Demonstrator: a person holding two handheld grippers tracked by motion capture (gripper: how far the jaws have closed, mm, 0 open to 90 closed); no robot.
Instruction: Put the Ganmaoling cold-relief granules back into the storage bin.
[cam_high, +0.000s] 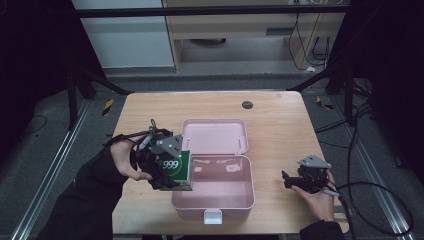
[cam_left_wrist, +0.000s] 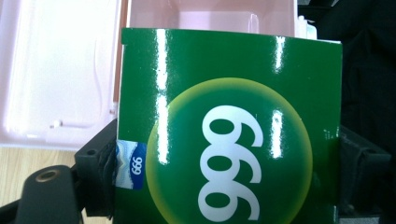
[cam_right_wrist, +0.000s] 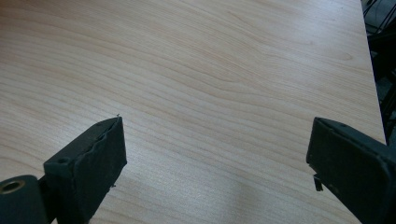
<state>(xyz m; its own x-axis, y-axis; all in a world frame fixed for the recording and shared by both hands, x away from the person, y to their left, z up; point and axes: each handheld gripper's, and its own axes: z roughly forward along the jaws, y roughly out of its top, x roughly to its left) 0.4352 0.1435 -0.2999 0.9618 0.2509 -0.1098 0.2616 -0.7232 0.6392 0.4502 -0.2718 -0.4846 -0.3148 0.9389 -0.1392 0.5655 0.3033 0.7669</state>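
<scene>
A glossy green box (cam_high: 177, 171) printed with "999" is clamped in my left gripper (cam_high: 162, 167), which holds it over the left rim of an open pink plastic case (cam_high: 235, 197). In the left gripper view the green box (cam_left_wrist: 229, 130) stands between both black jaws, with the pink case's inside (cam_left_wrist: 210, 18) behind it. The case's lid (cam_high: 215, 136) lies folded back toward the far side. My right gripper (cam_high: 292, 181) rests on the wooden table to the right of the case. Its jaws stand wide apart over bare wood (cam_right_wrist: 210, 93), and its fingers (cam_right_wrist: 100, 154) hold nothing.
The wooden table (cam_high: 280, 130) has a small dark round cap (cam_high: 247, 104) near its far edge. A white latch (cam_high: 212, 216) sticks out of the case's near wall. Cables (cam_high: 370, 195) trail off the table's right side. Dark frame legs stand at both far corners.
</scene>
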